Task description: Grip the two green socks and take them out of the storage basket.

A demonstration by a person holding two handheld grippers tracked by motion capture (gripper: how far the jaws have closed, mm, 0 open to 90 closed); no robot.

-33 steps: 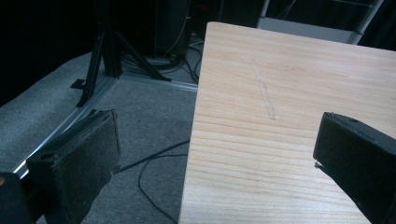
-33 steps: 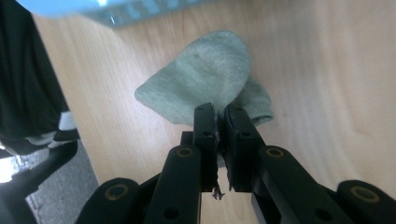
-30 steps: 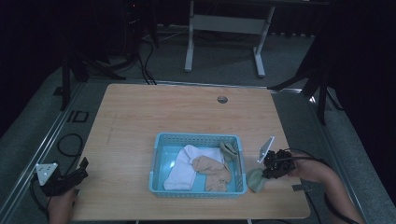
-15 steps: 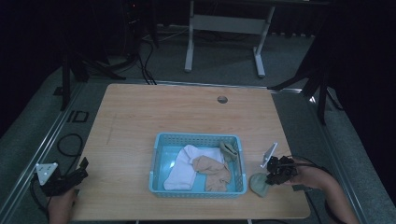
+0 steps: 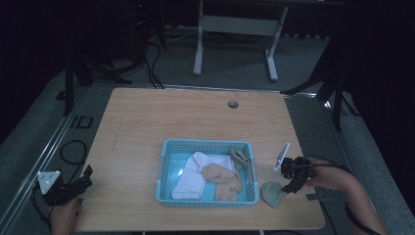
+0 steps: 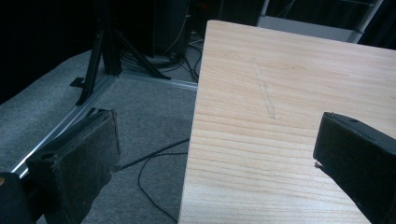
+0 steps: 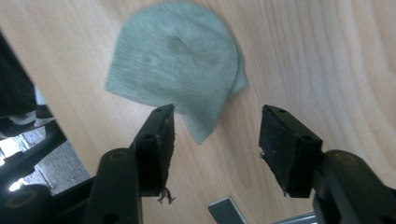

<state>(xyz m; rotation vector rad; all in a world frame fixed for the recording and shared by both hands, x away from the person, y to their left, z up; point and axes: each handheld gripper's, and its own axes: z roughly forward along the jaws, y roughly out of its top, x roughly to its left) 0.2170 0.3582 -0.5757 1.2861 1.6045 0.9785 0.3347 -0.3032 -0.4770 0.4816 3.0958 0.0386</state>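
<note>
My right gripper [image 7: 215,140] is wide open, holding nothing; the green sock [image 7: 175,67] lies flat on the table [image 5: 147,122] beside the basket [image 5: 205,145]; it looks soft and light, so I would pinch its near edge.

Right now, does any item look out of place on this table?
Yes. One grey-green sock lies on the bare table beside the blue basket, while the other socks sit inside it. The right gripper is open just beside it.

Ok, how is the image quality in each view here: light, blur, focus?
High view: dim overall, surroundings nearly black, yet the blue basket and table read clearly. Left gripper view: sharp wood grain, dark floor beyond. Right gripper view: bright, the grey-green sock slightly soft, jaws crisp.
</note>
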